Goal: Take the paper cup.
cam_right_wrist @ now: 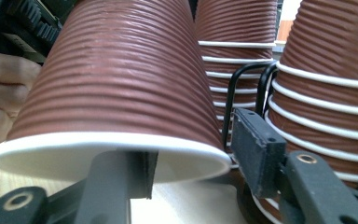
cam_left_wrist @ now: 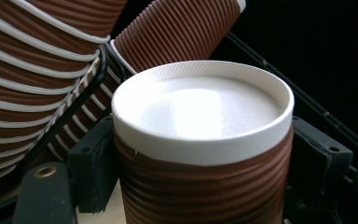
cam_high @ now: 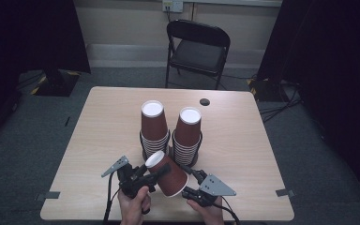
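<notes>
A single brown ribbed paper cup [cam_high: 168, 176] lies tilted above the table's front edge, white base pointing up-left. My left gripper [cam_high: 161, 169] is shut on its body just below the base; in the left gripper view the cup [cam_left_wrist: 205, 154] sits between both jaws. My right gripper [cam_high: 188, 172] is at the cup's open end. In the right gripper view the rim [cam_right_wrist: 112, 140] is straddled, one jaw inside the mouth and one outside, with a gap between them. Behind stand two stacks of upturned cups, the left stack [cam_high: 153, 124] and the right stack [cam_high: 188, 133].
Both stacks sit in black wire holders [cam_right_wrist: 230, 93] at the middle of the wooden table [cam_high: 103, 122]. A small dark round hole [cam_high: 204, 101] marks the far side of the table. A black folding chair [cam_high: 197, 49] stands beyond it.
</notes>
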Action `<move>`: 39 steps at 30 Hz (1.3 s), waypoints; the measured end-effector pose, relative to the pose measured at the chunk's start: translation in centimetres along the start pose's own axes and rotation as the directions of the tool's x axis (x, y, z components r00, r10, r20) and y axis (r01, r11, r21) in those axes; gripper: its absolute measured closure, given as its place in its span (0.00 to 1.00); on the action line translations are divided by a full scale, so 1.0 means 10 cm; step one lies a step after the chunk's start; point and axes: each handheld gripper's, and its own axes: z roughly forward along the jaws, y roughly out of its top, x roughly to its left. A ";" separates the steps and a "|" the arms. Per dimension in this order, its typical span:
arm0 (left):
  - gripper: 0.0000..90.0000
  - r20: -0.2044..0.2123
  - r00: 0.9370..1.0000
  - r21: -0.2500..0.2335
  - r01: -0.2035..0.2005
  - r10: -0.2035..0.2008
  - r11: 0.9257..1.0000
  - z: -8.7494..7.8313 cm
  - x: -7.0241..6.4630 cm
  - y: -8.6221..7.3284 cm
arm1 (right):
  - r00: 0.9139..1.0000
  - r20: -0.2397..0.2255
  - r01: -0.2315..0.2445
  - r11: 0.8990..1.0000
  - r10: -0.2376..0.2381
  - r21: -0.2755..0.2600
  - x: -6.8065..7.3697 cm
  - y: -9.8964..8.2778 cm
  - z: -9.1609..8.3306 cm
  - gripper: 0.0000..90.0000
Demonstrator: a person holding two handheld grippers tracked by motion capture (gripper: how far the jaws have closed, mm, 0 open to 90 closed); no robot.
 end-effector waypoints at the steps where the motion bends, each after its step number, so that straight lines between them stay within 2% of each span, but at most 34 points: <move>1: 0.24 0.004 1.000 0.006 -0.001 0.001 1.000 0.01 0.00 0.00 | 1.000 -0.004 0.001 1.000 -0.001 -0.001 0.00 0.01 0.01 0.62; 4: 0.24 0.014 1.000 0.013 0.001 -0.001 1.000 0.03 -0.01 -0.01 | 1.000 -0.004 0.008 1.000 -0.008 -0.013 0.01 0.01 0.04 0.66; 8: 0.23 0.010 1.000 0.013 -0.020 0.020 1.000 0.03 -0.01 -0.02 | 1.000 0.021 0.005 0.998 -0.003 -0.058 0.03 0.01 0.04 0.74; 12: 0.22 0.005 0.999 0.019 -0.048 0.048 0.999 0.03 0.00 0.00 | 0.999 0.034 0.010 0.997 -0.007 -0.071 0.03 -0.02 0.03 0.83; 15: 0.20 -0.002 0.999 0.014 -0.047 0.047 0.999 0.03 0.00 0.01 | 0.999 0.031 0.012 0.998 -0.010 -0.069 0.03 -0.02 0.02 0.90; 22: 0.17 -0.013 0.997 0.012 -0.077 0.077 0.997 0.05 0.01 0.02 | 1.000 0.025 0.012 0.997 -0.010 -0.077 0.03 -0.03 -0.01 0.93; 28: 0.17 -0.010 0.998 0.027 -0.060 0.061 0.998 0.08 0.03 0.07 | 1.000 0.030 0.008 0.997 -0.005 -0.076 0.02 -0.02 -0.02 0.94; 30: 0.18 -0.011 0.998 0.014 -0.063 0.063 0.998 0.08 0.04 0.10 | 1.000 0.023 0.012 0.997 -0.011 -0.079 0.03 -0.02 -0.03 0.94; 31: 0.18 -0.018 0.997 0.022 -0.076 0.076 0.997 0.08 0.04 0.11 | 1.000 0.022 0.014 0.997 -0.013 -0.071 0.03 -0.02 -0.04 0.94; 32: 0.18 -0.027 0.996 0.021 -0.090 0.091 0.996 0.08 0.03 0.12 | 1.000 0.021 0.015 0.998 -0.014 -0.068 0.04 -0.02 -0.04 0.94; 33: 0.18 -0.037 0.992 0.027 -0.121 0.122 0.992 0.08 0.03 0.14 | 0.999 0.030 0.015 0.998 -0.013 -0.067 0.04 -0.02 -0.04 0.94; 35: 0.17 -0.075 0.980 0.023 -0.186 0.187 0.982 0.09 0.00 0.15 | 0.999 0.028 0.021 0.998 -0.020 -0.051 0.04 -0.03 -0.04 0.94; 37: 0.17 -0.092 0.966 0.012 -0.242 0.242 0.970 0.07 -0.01 0.16 | 0.999 0.031 0.022 0.999 -0.021 -0.034 0.03 -0.02 -0.04 0.94; 39: 0.17 -0.103 0.957 0.005 -0.273 0.272 0.962 0.07 -0.02 0.17 | 0.999 0.031 0.019 1.000 -0.018 -0.024 0.02 -0.02 -0.04 0.94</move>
